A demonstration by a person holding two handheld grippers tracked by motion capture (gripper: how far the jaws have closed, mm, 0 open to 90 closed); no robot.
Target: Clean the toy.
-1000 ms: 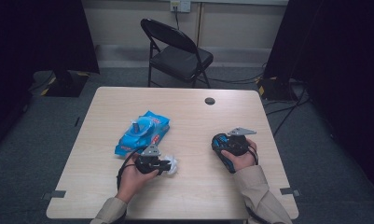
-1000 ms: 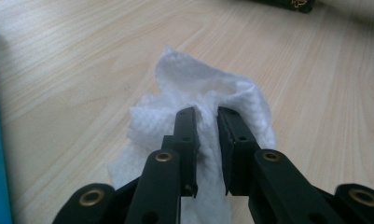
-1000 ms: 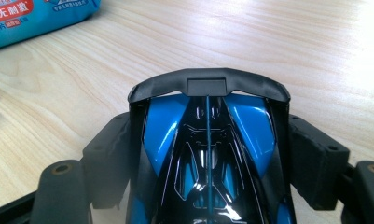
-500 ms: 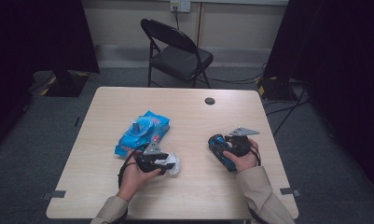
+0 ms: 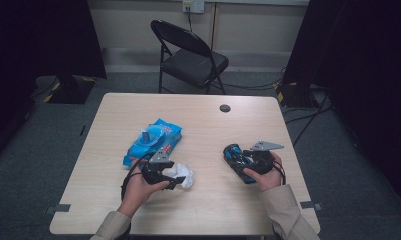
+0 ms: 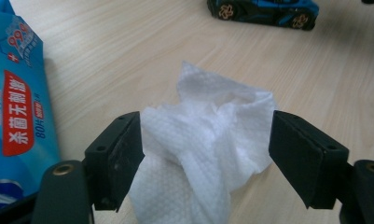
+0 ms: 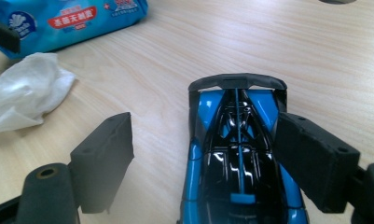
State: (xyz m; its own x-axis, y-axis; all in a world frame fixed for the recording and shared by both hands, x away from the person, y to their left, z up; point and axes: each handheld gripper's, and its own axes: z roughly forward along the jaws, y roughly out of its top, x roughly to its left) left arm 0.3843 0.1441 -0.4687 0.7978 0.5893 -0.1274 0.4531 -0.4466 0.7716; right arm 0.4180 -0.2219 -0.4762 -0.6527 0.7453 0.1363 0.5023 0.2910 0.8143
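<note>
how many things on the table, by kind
wipes pack: 1
wipe: 1
toy car: 1
total: 3

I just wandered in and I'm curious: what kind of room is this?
Probably a recording studio or lab corner, not a home: a bare wooden table on grey carpet, dark curtains on both sides, a lone folding chair, and cables trailing along the wall.

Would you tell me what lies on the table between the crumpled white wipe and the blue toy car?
Nothing: between the wipe and the toy car the high view shows bare tabletop.
</note>
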